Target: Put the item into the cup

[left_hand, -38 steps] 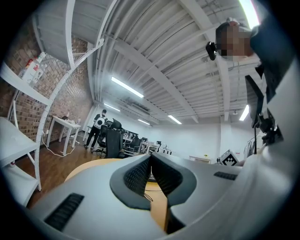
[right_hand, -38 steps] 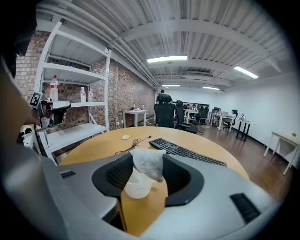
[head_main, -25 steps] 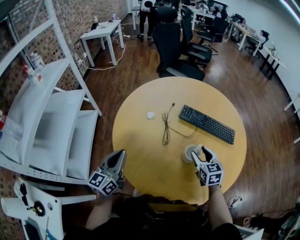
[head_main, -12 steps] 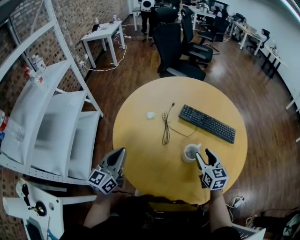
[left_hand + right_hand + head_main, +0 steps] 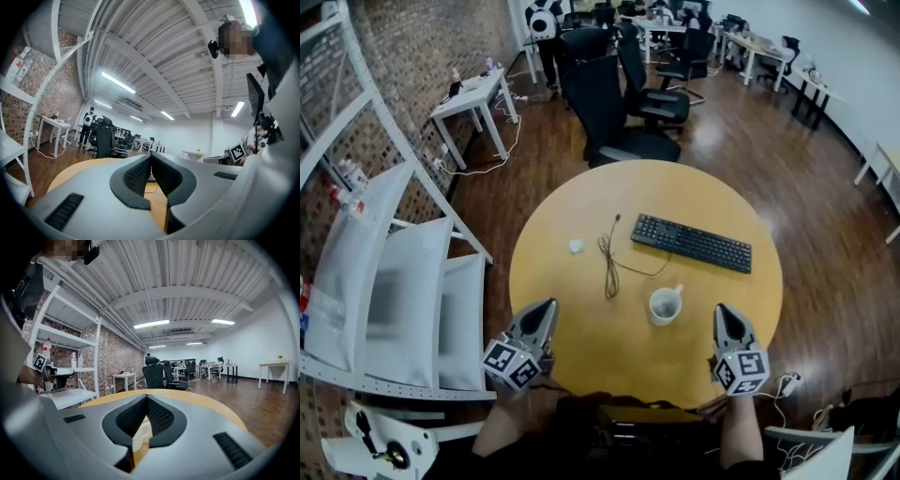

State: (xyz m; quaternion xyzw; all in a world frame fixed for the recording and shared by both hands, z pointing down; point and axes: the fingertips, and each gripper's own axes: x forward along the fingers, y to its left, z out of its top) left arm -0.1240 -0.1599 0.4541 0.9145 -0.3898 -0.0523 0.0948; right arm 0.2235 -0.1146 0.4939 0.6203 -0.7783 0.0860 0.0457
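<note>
A white cup (image 5: 664, 305) with a handle stands upright on the round yellow table (image 5: 581, 337), right of centre near the front. A small white item (image 5: 576, 246) lies on the table's left part, far from the cup. My right gripper (image 5: 721, 309) hovers at the table's near edge, right of the cup and apart from it, shut with nothing in it; in its own view the right gripper (image 5: 146, 397) shows its jaws meeting. My left gripper (image 5: 548, 306) is at the near left edge, shut and empty, and the left gripper (image 5: 150, 157) shows closed jaws.
A black keyboard (image 5: 691, 243) lies behind the cup, and a black cable (image 5: 609, 258) curls across the table's middle. White shelving (image 5: 384, 272) stands to the left. Black office chairs (image 5: 609, 112) and desks fill the room behind the table.
My right gripper has drawn back from the cup, to the right and toward the table's near edge, and its jaws have closed. The left gripper has stayed put. The head view has shifted.
</note>
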